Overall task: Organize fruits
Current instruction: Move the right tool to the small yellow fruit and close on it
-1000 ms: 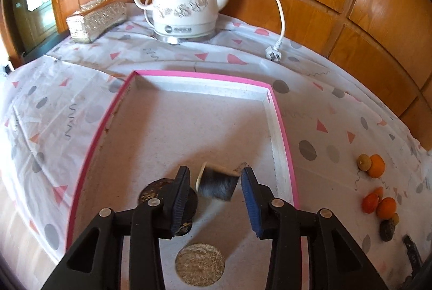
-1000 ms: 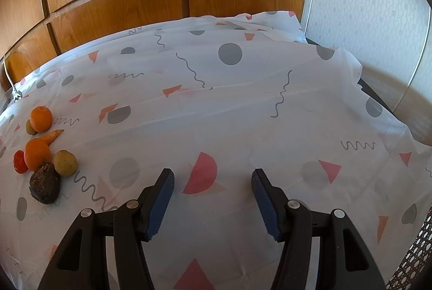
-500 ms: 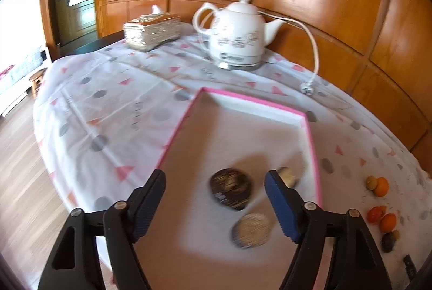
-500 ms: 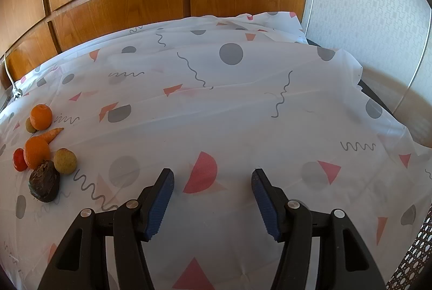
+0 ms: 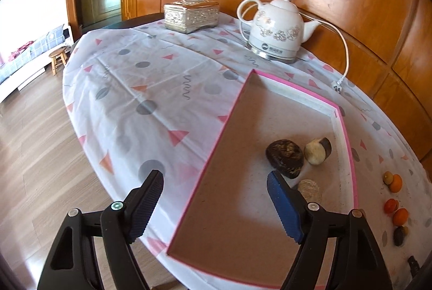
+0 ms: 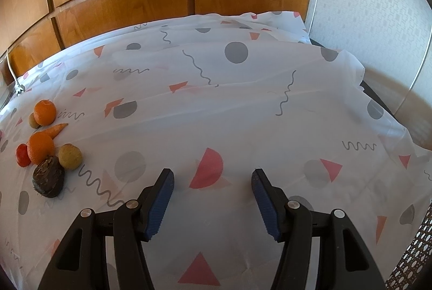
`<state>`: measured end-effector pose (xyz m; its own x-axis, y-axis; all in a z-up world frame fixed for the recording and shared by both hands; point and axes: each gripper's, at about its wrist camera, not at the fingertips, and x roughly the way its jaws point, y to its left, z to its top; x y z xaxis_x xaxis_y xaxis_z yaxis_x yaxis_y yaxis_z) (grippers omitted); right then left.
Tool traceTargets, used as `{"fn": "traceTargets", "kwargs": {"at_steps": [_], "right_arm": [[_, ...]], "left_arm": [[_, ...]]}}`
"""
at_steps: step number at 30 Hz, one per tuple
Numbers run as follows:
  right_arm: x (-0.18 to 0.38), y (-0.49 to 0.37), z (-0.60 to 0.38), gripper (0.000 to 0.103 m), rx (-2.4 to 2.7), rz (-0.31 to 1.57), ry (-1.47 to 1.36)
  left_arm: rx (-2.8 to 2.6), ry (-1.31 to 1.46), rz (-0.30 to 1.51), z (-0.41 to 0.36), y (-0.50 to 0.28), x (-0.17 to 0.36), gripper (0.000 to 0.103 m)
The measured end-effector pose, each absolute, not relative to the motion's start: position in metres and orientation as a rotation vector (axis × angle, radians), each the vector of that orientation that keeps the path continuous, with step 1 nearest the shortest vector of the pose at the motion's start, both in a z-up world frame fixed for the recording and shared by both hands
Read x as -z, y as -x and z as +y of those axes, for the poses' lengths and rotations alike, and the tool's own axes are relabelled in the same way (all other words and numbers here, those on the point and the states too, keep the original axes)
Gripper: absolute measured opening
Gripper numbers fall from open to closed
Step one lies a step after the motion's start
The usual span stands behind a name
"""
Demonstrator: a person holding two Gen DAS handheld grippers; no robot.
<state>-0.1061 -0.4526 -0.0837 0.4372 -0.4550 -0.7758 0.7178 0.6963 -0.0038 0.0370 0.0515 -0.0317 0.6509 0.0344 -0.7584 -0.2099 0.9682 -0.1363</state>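
A pink-rimmed tray [image 5: 216, 152] lies on the patterned tablecloth. In it sit a dark lumpy fruit [image 5: 284, 157], a cut brown piece with a pale face [image 5: 317, 151] and a pale round slice [image 5: 309, 190]. My left gripper [image 5: 216, 198] is open and empty, raised above the tray's near left rim. A pile of fruit lies on the cloth right of the tray [image 5: 395, 198]. In the right wrist view it shows two oranges [image 6: 44, 112], a carrot [image 6: 55, 129], a small red fruit [image 6: 23, 155], a yellowish fruit [image 6: 70, 156] and a dark fruit [image 6: 48, 176]. My right gripper [image 6: 212, 190] is open and empty over bare cloth.
A white electric kettle [image 5: 278, 31] with cord and plug [image 5: 336, 85] stands behind the tray. A silver tissue box [image 5: 191, 14] stands at the back left. Wooden wall panels run behind the table. The table edge drops to wood floor at the left.
My left gripper let go of the cut brown piece, opened wide, and pulled back up and left from the tray. The piece now rests beside the dark fruit. The right gripper has not moved.
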Motion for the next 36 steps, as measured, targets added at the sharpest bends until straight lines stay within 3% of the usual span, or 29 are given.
{"fn": "traceTargets", "kwargs": {"at_steps": [16, 23, 33, 36], "right_arm": [[0.073, 0.085, -0.404, 0.06, 0.519, 0.865, -0.309], [0.062, 0.071, -0.402, 0.049, 0.424, 0.854, -0.367], [0.058, 0.035, -0.4, 0.049, 0.368, 0.864, -0.431], [0.062, 0.022, -0.405, 0.042, 0.366, 0.874, -0.471]], "left_arm": [[-0.132, 0.25, 0.855, 0.058, -0.028, 0.036, 0.082], [-0.125, 0.258, 0.852, 0.058, -0.026, 0.035, 0.083], [-0.133, 0.271, 0.856, 0.061, -0.025, 0.036, 0.084], [-0.133, 0.272, 0.856, 0.062, -0.025, 0.037, 0.084]]}}
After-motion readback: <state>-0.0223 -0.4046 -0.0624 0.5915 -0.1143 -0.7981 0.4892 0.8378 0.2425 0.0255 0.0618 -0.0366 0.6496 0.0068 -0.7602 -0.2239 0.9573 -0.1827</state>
